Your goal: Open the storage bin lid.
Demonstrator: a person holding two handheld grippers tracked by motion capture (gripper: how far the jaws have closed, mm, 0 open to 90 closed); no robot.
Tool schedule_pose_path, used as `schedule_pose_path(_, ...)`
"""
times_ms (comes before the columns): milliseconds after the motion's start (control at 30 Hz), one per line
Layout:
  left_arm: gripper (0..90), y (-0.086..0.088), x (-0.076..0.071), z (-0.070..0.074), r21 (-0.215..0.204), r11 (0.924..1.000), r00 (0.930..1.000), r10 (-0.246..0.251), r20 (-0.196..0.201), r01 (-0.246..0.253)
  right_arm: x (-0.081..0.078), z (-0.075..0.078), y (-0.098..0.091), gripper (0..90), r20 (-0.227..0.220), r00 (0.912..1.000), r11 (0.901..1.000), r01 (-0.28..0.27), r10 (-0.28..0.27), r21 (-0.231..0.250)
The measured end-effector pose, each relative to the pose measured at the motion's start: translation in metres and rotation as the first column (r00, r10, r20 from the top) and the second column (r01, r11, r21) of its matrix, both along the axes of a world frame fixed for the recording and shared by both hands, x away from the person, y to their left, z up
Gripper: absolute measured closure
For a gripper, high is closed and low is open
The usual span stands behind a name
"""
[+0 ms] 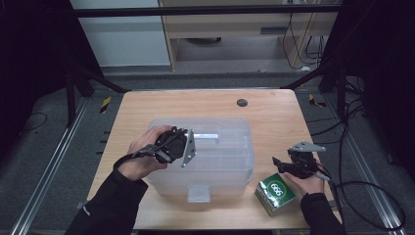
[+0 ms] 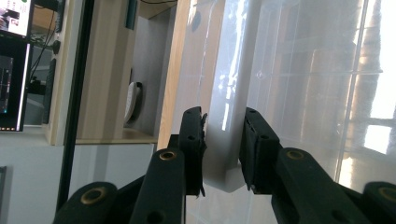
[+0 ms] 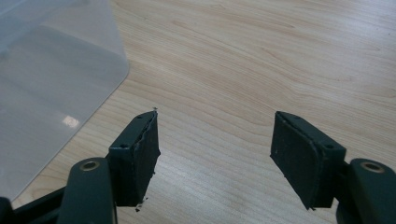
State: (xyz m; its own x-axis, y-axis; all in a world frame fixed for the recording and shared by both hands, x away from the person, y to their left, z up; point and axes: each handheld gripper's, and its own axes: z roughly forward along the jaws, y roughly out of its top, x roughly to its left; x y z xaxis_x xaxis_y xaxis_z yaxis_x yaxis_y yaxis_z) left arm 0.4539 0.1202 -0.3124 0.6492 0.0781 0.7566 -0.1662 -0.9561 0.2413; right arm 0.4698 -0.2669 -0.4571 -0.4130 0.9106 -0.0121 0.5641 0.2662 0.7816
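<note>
A clear plastic storage box [image 1: 220, 152] with its lid on stands in the middle of the wooden table [image 1: 274, 117]. My left gripper [image 1: 188, 138] reaches over the box's left part, held by a hand in a black sleeve. In the left gripper view its jaws [image 2: 223, 149] press from both sides on a whitish translucent latch [image 2: 224, 135] of the box. My right gripper [image 1: 277, 163] hovers to the right of the box, just above the table. Its jaws [image 3: 215, 154] stand wide apart over bare wood with nothing between them. A rounded corner of the box [image 3: 46, 93] lies to its left.
A green and white carton marked 666 [image 1: 275, 192] lies at the table's front right, under the right hand. A second latch [image 1: 198, 193] sits on the box's near side. A dark round grommet [image 1: 242, 102] is at the back of the table. Metal rails flank the table.
</note>
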Motion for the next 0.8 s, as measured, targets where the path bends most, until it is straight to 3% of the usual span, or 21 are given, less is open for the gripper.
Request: schedule_pose_path(800, 73.9, -0.011, -0.003, -0.001, 0.089, 0.9959, 0.9991, 0.009, 0.041, -0.013, -0.003, 0.009, 0.002, 39.7, 0.006, 0.9997, 0.9994, -0.022, 0.022, 0.026)
